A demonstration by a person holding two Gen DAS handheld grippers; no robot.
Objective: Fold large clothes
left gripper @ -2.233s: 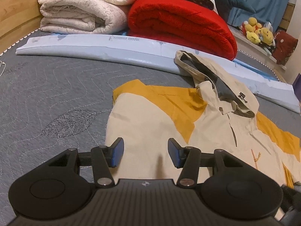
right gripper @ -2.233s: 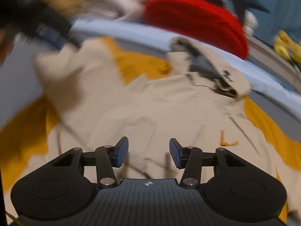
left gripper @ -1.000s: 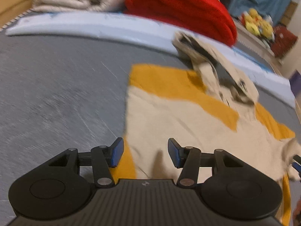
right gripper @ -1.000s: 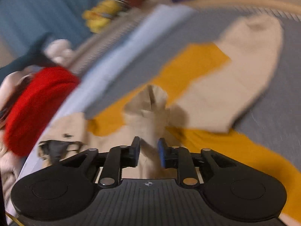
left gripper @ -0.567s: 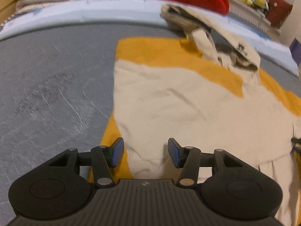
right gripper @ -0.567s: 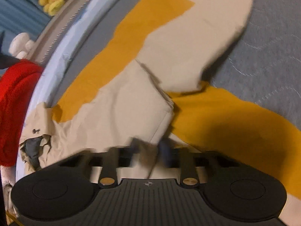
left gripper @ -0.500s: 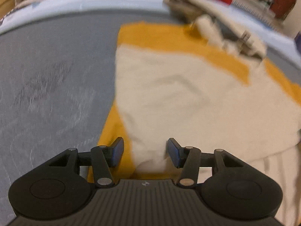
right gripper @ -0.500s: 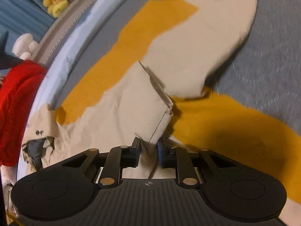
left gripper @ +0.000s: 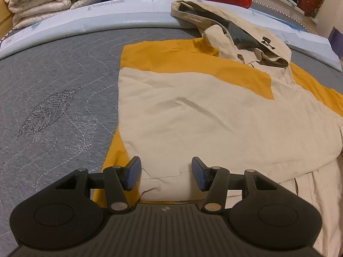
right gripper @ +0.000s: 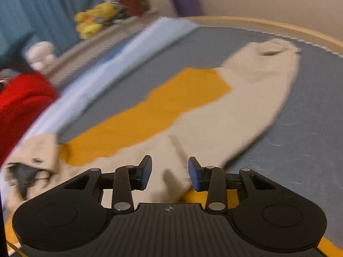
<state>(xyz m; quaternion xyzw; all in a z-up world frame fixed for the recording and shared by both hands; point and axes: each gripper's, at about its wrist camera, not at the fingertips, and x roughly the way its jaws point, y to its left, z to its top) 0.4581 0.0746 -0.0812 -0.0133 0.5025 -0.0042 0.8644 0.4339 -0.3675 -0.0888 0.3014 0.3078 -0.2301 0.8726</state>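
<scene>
Jacket (left gripper: 203, 115) lies flat on the grey mattress (left gripper: 53, 98), one sleeve already folded across the chest, the other (right gripper: 246, 98) stretched out toward the bed edge, probably next to fold. Left gripper (left gripper: 165, 175) hangs open over the folded sleeve's end, holding nothing. Right gripper (right gripper: 169, 174), pinching a cream fold half a second ago, is opening now, pads clear of the cloth.

Right wrist view motion-blurred, jacket (left gripper: 214, 111) cut off at right edge
</scene>
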